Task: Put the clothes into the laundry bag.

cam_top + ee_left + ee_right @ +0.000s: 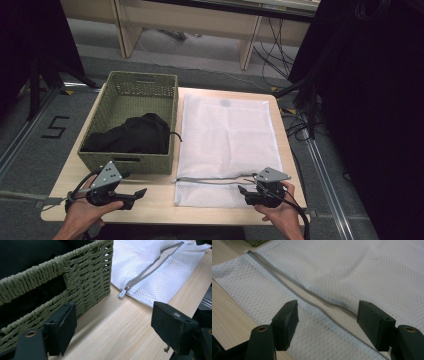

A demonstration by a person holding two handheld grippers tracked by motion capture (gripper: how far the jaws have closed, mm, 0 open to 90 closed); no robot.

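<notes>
High view: my two hands low in frame, left gripper and right gripper both with jaws apart, holding nothing.
Mesh laundry bag lies flat centre-right, long axis running up the frame; zipper crosses its near end. Left gripper view adds the zipper pull beside the woven basket; dark clothing sits inside.

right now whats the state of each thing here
basket: upright, holds a black garment
mesh bag: flat on the table, beside the basket
zipper: partly open, gaping mid-run
left gripper: open, holding nothing
right gripper: open, over the zipper
</notes>
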